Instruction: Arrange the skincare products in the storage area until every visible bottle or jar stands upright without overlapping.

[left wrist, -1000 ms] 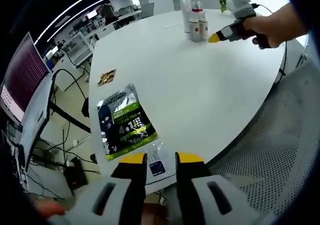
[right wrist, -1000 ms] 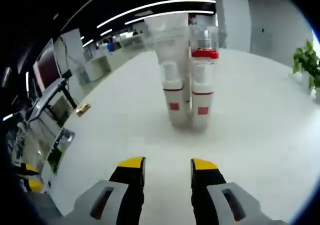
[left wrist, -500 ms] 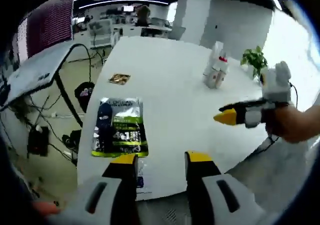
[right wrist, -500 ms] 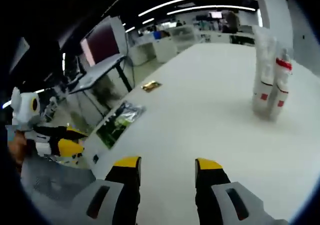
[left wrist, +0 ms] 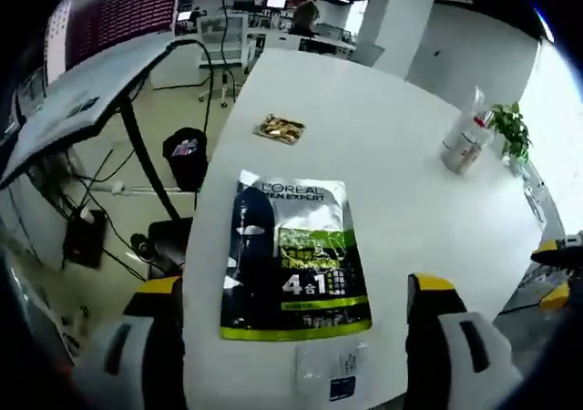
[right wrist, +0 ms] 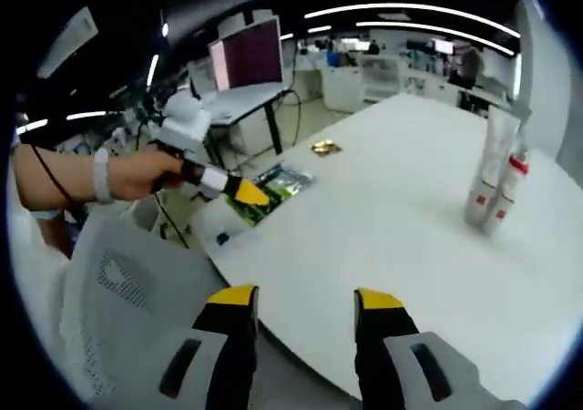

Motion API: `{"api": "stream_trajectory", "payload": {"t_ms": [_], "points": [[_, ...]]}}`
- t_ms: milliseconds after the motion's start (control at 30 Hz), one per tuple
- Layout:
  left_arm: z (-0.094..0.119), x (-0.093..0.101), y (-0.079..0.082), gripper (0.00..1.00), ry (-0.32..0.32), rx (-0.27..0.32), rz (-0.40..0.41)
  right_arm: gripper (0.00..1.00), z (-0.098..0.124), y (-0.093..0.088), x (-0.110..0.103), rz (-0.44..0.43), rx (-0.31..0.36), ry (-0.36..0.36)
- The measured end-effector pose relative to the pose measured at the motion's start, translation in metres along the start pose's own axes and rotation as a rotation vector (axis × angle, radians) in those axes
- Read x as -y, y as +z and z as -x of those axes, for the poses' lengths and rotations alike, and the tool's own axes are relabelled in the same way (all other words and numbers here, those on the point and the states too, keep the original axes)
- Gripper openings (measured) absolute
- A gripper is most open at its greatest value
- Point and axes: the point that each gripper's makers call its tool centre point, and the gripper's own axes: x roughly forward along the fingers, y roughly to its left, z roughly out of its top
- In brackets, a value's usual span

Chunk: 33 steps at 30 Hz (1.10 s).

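A cluster of white skincare bottles with red bands [left wrist: 463, 143] stands upright together far across the white table [left wrist: 401, 210]; in the right gripper view the bottles [right wrist: 496, 188] sit at the right. A black-and-green sachet pack [left wrist: 293, 262] lies flat near the table edge. My left gripper [left wrist: 293, 288] hovers over it, jaws wide open and holding nothing. A hand holds that left gripper [right wrist: 239, 190] above the pack [right wrist: 278, 188] in the right gripper view. Back at the near table edge, my right gripper [right wrist: 305, 299] is open and holds nothing.
A small gold packet [left wrist: 280, 129] lies beyond the pack, and a small clear sachet [left wrist: 332, 377] at the table edge. A potted plant [left wrist: 511, 128] stands behind the bottles. A grey mesh chair [right wrist: 118, 292] sits at the table's edge. Desks and monitors fill the room behind.
My left gripper has opened wide and come closer over the sachet pack. My right gripper has drawn back from the bottles to the near table edge.
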Motion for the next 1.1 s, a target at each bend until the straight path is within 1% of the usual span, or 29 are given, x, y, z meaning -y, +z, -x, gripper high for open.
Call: {"api": "stream_trajectory", "payload": {"t_ms": [67,167,300,367,433,467,500,567,600,633,733,767,800,933,1033,1100], "points": [[-0.008,-0.001,-0.003,0.99,0.028,-0.039,-0.062,0.4,0.005,0.0,0.0,0.008,0.017,-0.018],[-0.016,0.001,-0.003,0.99,0.04,-0.04,-0.049,0.39,0.013,-0.002,0.002,-0.031,0.039,-0.053],[-0.019,0.007,0.001,0.99,0.03,-0.038,-0.07,0.38,0.018,-0.009,0.001,-0.039,0.038,-0.067],[-0.019,0.007,0.002,0.97,0.027,-0.045,-0.075,0.37,0.019,-0.01,-0.001,-0.032,0.034,-0.068],[-0.017,0.009,0.002,0.92,0.023,-0.036,-0.081,0.36,0.018,-0.006,-0.001,-0.024,0.049,-0.066],[-0.016,0.009,0.002,0.88,0.021,-0.032,-0.085,0.36,0.018,-0.005,-0.001,-0.02,0.057,-0.065],[-0.015,0.01,0.004,0.82,0.023,-0.02,-0.085,0.36,0.018,-0.005,0.0,-0.022,0.056,-0.066],[-0.013,0.012,0.007,0.74,0.027,0.005,-0.085,0.35,0.019,-0.005,0.0,-0.021,0.058,-0.067],[-0.014,0.015,0.008,0.69,0.021,0.002,-0.096,0.35,0.019,-0.005,0.0,-0.02,0.061,-0.067],[-0.014,0.018,0.009,0.67,0.015,-0.001,-0.107,0.34,0.019,-0.005,0.0,-0.018,0.064,-0.068],[-0.014,0.018,0.009,0.63,0.013,0.005,-0.107,0.32,0.015,-0.01,-0.004,-0.001,0.037,-0.055],[-0.013,0.018,0.01,0.61,0.013,0.01,-0.106,0.32,0.016,-0.01,-0.004,0.0,0.042,-0.055],[-0.013,0.019,0.01,0.56,0.012,0.015,-0.105,0.32,0.017,-0.009,-0.004,0.001,0.047,-0.055],[-0.013,0.019,0.01,0.55,0.012,0.019,-0.11,0.31,0.017,-0.009,-0.002,0.005,0.048,-0.065],[-0.014,0.02,0.011,0.55,0.009,0.026,-0.116,0.3,0.018,-0.006,0.002,-0.01,0.061,-0.08],[-0.013,0.02,0.011,0.54,0.009,0.027,-0.118,0.3,0.017,-0.008,0.004,-0.023,0.054,-0.086]]}}
